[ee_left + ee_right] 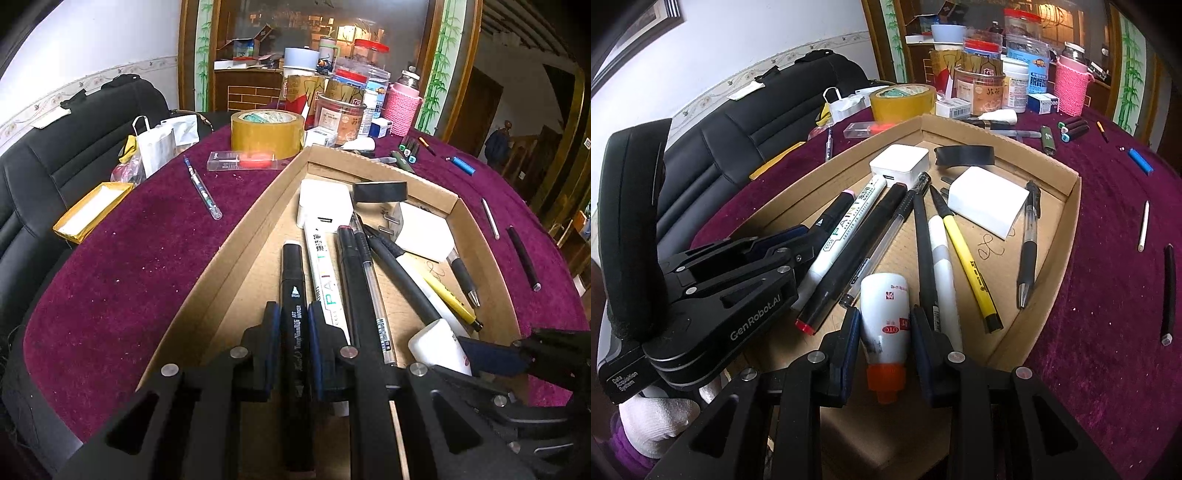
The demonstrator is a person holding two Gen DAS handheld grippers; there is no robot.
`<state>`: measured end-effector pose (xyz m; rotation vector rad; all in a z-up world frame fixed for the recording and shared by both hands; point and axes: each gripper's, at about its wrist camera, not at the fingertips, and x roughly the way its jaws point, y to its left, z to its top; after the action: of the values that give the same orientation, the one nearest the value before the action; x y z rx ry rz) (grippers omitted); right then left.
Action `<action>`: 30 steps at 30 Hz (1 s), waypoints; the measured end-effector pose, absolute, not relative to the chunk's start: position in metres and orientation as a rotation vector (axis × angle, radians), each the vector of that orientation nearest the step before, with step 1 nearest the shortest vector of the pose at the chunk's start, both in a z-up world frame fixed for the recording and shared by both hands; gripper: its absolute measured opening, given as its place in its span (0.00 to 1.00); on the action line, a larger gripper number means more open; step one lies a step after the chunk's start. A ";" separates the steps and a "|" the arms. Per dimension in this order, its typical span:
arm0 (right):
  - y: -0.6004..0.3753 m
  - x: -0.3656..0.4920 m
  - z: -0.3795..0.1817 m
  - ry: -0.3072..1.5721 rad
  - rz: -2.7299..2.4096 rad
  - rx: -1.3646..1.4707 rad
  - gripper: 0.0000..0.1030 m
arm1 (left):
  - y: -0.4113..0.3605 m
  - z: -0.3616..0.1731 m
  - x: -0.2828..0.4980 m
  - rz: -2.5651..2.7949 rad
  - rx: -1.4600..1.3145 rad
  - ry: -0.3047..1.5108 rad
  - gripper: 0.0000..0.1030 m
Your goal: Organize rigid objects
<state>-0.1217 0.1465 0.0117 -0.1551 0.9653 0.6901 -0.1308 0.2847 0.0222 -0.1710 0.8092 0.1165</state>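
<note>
A shallow cardboard tray (236, 236) (1071, 192) on the purple cloth holds several pens and markers, two white charger blocks (323, 201) (986, 203) and a black tape roll (964, 155). My left gripper (293, 325) (809, 240) is shut on a black art marker (291, 280) (834, 206), which points into the tray. My right gripper (884, 325) (458, 354) is shut on a small white bottle (884, 295) (436, 343) with an orange cap, held low over the tray's near end. Both grippers sit side by side.
On the cloth outside the tray lie a brown tape roll (266, 133), a clear pen (203, 188), a black pen (524, 258), a white stick (490, 218), a blue lighter (463, 165) and a yellow box (92, 210). Jars crowd the far edge. A black sofa (66, 147) stands on the left.
</note>
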 end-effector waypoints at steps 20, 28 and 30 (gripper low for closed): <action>0.096 -0.135 0.035 0.886 0.650 0.004 0.59 | 0.271 0.034 -0.143 0.104 -0.178 0.783 0.61; 0.084 -0.146 0.043 0.853 0.635 0.019 0.60 | 0.260 0.052 -0.159 0.104 -0.160 0.733 0.63; 0.080 -0.149 0.045 0.843 0.630 0.022 0.60 | 0.257 0.058 -0.164 0.114 -0.146 0.708 0.67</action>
<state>-0.1485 0.0802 0.0447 0.0224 0.8434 0.6296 -0.1644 0.2565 0.0577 -0.1465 0.7084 0.1143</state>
